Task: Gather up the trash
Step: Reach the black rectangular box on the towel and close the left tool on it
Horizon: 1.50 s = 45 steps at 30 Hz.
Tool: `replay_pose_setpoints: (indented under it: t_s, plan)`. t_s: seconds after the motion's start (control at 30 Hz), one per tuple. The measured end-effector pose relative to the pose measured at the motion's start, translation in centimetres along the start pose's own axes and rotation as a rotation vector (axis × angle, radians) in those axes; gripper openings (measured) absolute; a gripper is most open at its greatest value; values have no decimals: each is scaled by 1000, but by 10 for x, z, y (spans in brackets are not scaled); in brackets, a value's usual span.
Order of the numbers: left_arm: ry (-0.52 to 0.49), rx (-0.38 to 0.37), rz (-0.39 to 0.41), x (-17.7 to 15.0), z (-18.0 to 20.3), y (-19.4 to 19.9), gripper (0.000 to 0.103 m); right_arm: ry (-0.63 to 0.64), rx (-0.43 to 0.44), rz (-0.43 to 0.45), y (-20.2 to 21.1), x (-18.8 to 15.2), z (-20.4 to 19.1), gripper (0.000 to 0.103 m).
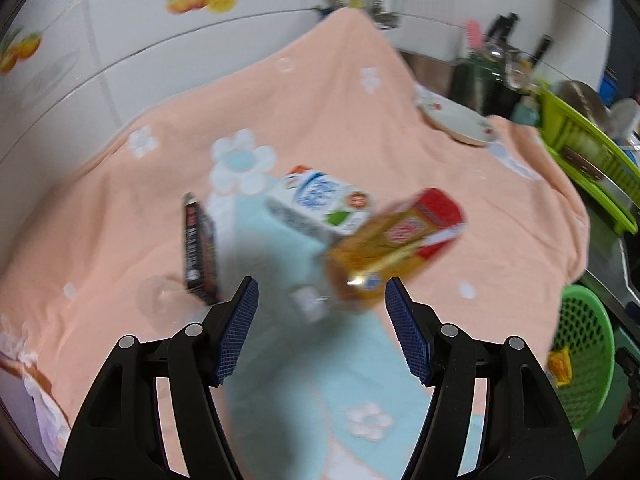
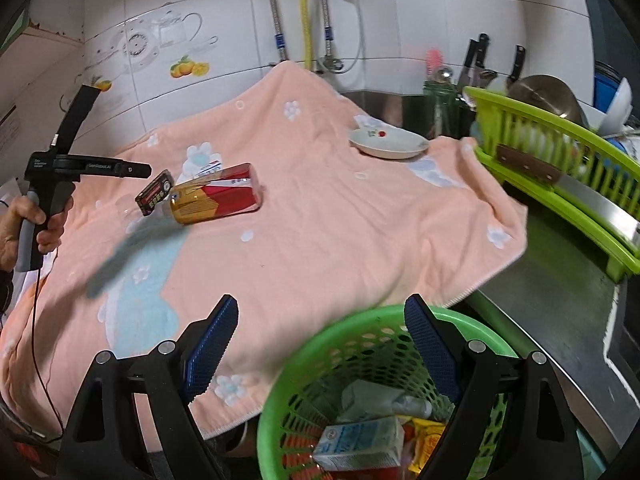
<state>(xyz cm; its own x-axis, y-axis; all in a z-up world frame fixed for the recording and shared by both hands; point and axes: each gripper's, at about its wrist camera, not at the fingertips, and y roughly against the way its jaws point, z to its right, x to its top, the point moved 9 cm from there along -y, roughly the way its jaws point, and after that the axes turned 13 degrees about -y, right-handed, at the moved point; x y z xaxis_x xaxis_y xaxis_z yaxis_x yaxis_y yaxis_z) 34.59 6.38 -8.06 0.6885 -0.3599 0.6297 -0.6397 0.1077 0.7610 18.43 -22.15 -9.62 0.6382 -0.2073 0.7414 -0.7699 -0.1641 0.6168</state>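
Note:
On the peach flowered towel [image 1: 340, 112] lies a cluster of trash: a small black box [image 1: 199, 248], a white and blue carton [image 1: 320, 204] and a gold and red packet [image 1: 396, 240]. My left gripper [image 1: 320, 288] hovers just short of them, open, with nothing gripped; the view is blurred. From the right wrist view the same packet [image 2: 218, 200] and black box [image 2: 154, 192] lie beside the left gripper [image 2: 140, 170], held by a hand [image 2: 36, 224]. My right gripper [image 2: 320, 308] stands open over the green basket [image 2: 360, 320], which holds a carton [image 2: 360, 444] and a yellow wrapper [image 2: 428, 440].
A white plate [image 2: 388, 142] sits at the towel's far side. A lime dish rack [image 2: 560, 152] with a cleaver [image 2: 532, 168] stands at the right on the steel counter [image 2: 560, 300]. Knives and utensils stand behind. The tiled wall [image 2: 224, 12] with hoses closes the back.

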Motion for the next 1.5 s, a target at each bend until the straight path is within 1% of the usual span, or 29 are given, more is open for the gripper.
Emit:
replay_pose_setpoints:
  t_s: [0.23,0.37,0.6,0.7,0.87,1.07,1.17,1.3,1.37,1.4,1.5]
  plan:
    - [106,30,-44,-13,-55,-27,65,20,53,-32,-22,10,-27,82]
    - [162,18,-54,-15,-75,-43,65,41,81,-36,-30,15,-46,82]
    - [194,17,-69,-7,-96,-70,65,83,118,-56,-47,19,-74,82]
    - [204,20,-90,-5,-103,-86,63,93,125,-69,-54,18,-81,82]
    - [223,33,-124,-5,-116,-109,62,103,125,-90,-67,17,-87,82]
    - [240,34,-156,-10,-122,-128,58,107,127,-109,-80,15,-91,82]
    - [237,32,-164,-11,-122,-134,49,109,131,-114,-84,14,-94,82]
    - [236,26,-167,-10,-121,-139,35,114,134,-119,-86,14,-96,82]
    - [230,29,-164,-11,-120,-141,26,115,134,-121,-87,13,-96,82]
    - [229,30,-164,-11,-120,-141,18,115,133,-122,-87,13,-96,82]
    - [229,28,-154,-10,-118,-141,18,113,132,-124,-88,12,-96,82]
